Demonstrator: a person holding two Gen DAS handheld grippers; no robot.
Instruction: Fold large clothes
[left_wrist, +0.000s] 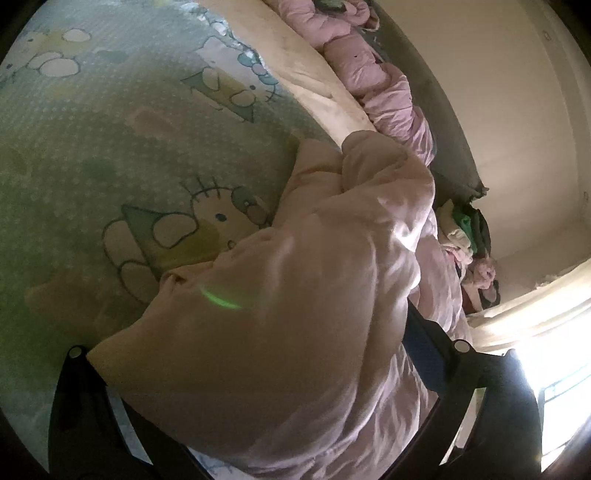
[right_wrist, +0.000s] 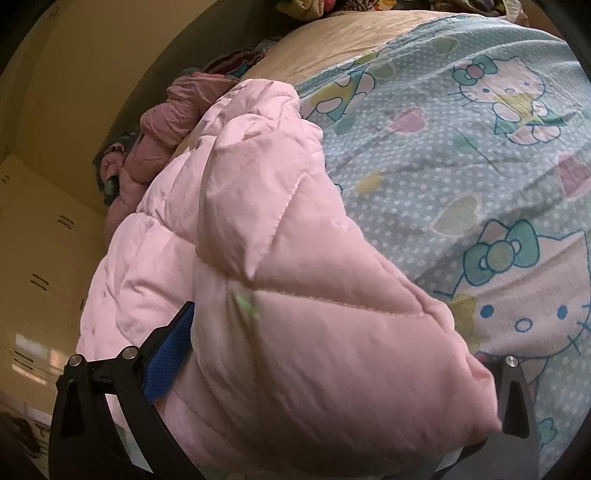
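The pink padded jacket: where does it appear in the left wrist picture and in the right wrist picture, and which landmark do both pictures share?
Left wrist view: the pink padded jacket fills the lower centre and right, bunched between the left gripper fingers.
Right wrist view: the jacket fills the centre and lower left, between the right gripper fingers.
Shared landmark: the cartoon cat bedsheet, left of the jacket in the left view, right of it in the right view.

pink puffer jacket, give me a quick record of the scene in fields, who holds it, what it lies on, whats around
garment: pink quilted jacket, bunched, not yet folded flat
left gripper: shut on a puffy fold of the jacket
right gripper: shut on another padded fold
surface: bed with cartoon cat sheet
beside it: cream blanket along the sheet's edge
other clothes: second pink garment, crumpled beyond the blanket
background: pile of mixed clothes near the wall
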